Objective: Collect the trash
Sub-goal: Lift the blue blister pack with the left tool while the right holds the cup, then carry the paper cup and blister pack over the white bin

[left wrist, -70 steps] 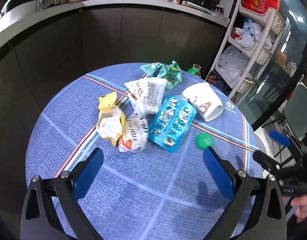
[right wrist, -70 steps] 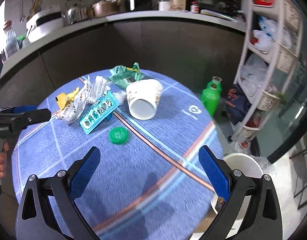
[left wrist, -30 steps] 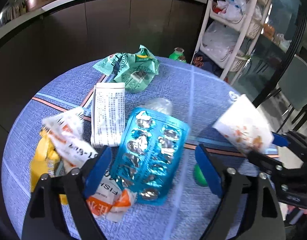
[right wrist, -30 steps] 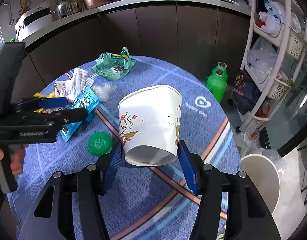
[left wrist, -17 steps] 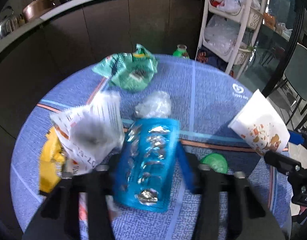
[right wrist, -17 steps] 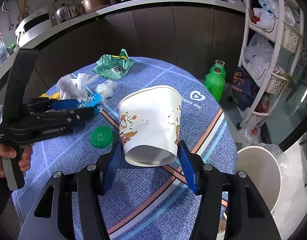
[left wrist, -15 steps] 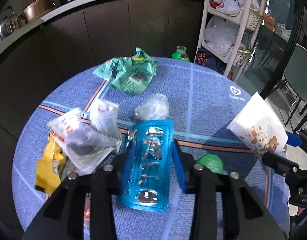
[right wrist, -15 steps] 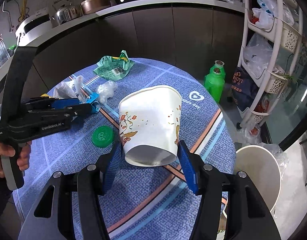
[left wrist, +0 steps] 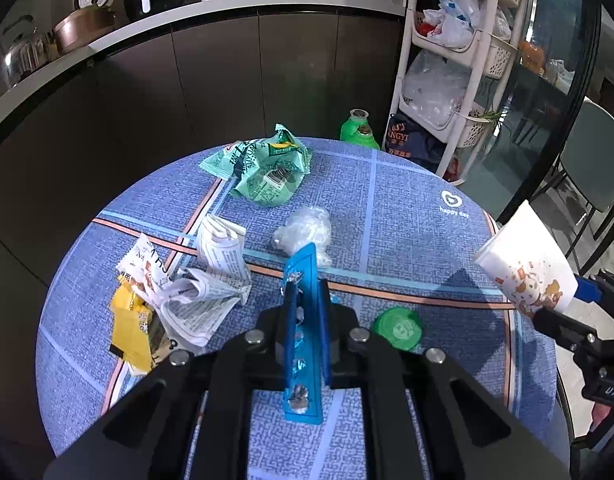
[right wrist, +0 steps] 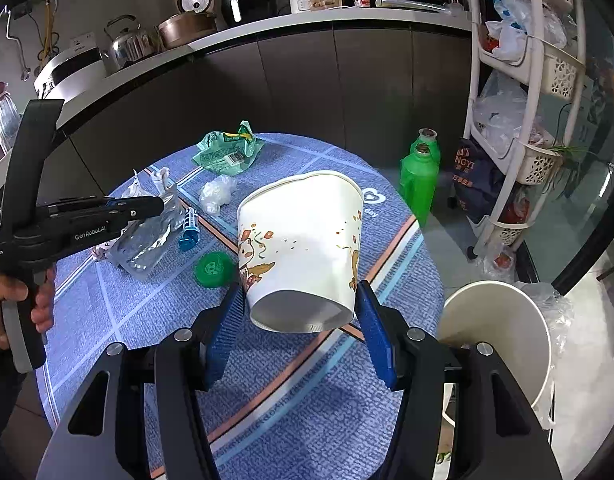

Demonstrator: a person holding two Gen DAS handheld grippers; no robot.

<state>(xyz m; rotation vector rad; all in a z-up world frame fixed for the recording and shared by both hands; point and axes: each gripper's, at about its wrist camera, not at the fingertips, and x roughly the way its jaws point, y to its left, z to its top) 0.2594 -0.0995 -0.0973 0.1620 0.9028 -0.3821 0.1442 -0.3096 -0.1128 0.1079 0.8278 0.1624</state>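
Two grippers are both loaded: the left gripper [left wrist: 305, 322] is clenched on a blue blister pack [left wrist: 303, 332] held edge-on above the table [left wrist: 407, 208], and the right gripper [right wrist: 301, 330] clamps a paper cup [right wrist: 303, 248] over the table's right edge. Beyond lie a green lid [left wrist: 397, 328], crumpled papers [left wrist: 211, 292], then a green wrapper [left wrist: 267, 170] near the far edge.

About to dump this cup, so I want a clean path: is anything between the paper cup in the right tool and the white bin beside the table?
Nothing visible. The paper cup sits clamped in the right tool above the table edge, and the white bin stands open just to its right, below table level, with only open air between them.
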